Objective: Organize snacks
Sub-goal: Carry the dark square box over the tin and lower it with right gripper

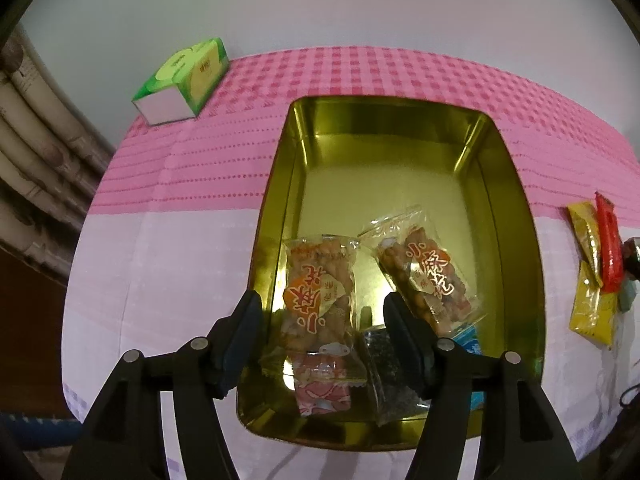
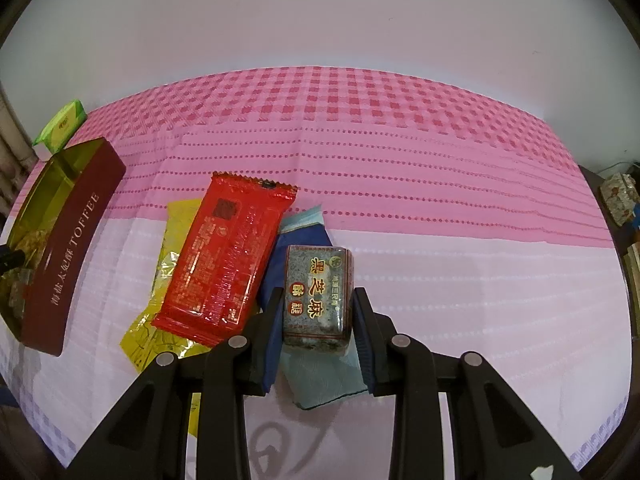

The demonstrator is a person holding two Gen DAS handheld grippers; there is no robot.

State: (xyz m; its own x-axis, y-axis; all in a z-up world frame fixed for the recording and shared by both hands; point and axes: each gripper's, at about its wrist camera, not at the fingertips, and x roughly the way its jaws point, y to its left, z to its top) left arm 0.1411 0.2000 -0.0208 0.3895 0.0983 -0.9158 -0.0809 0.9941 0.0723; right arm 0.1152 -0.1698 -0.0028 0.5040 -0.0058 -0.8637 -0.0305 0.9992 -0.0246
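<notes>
Gold-lined toffee tin [image 1: 516, 216] stands open on the table [image 1: 180, 264], toward its left edge, with its long axis running from the near edge to the far edge. The left gripper [image 1: 322, 316] hangs over the near end of the tin with its jaws parted and nothing pressed between them; a clear fried-twist packet [image 1: 318, 292] lies flat on the tin floor directly below the gap, and a second twist packet [image 1: 426, 276] lies just beside it.

The right gripper [image 2: 316, 314] is closed on a grey sesame-candy block [image 2: 318, 298], both pads bearing on its short sides, with the printed face turned toward the camera. The block sits above a pale blue packet [image 2: 320, 376], just beside a red wrapper [image 2: 226, 256] that lies over a yellow packet [image 2: 148, 332].

From the right gripper, the tin [image 2: 74, 256] lies well apart to the left. Judgement: the held block must travel left across the red wrapper to reach the tin, and the free floor at the far end of the tin is the clear drop zone
</notes>
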